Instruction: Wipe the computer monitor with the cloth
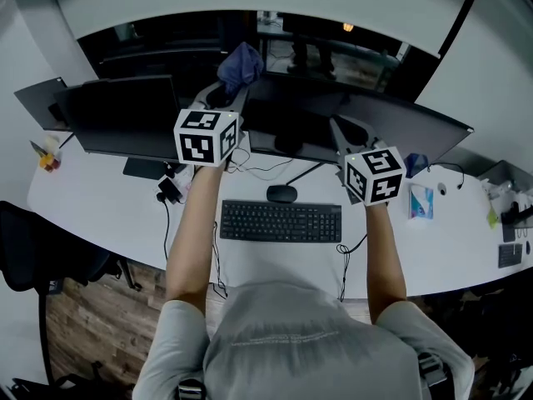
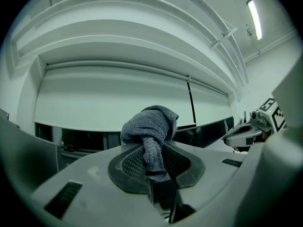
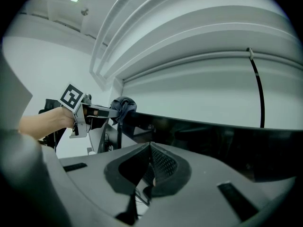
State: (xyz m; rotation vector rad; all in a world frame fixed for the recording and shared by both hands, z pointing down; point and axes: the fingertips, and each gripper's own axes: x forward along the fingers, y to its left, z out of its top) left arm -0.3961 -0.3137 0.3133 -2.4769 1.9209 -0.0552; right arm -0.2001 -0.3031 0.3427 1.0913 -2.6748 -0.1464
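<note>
Left gripper view showed the left gripper (image 2: 154, 161) with its jaws clamped on a narrow fold of the grey-blue terry cloth (image 2: 149, 126), which was held by the top edge of the wide black computer monitor (image 1: 400, 119). The right gripper (image 3: 150, 167) was closed on nothing. The fold could be dragged free, or the screen scraped by bare jaw tips. The monitor's long axis was set left to right along the white tabletop (image 1: 108, 198), with its screen turned towards the person

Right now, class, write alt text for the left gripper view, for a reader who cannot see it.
The left gripper is shut on a bunched grey cloth, against a pale wall. The dark monitor runs behind it, and the right gripper shows at the right edge.
</note>
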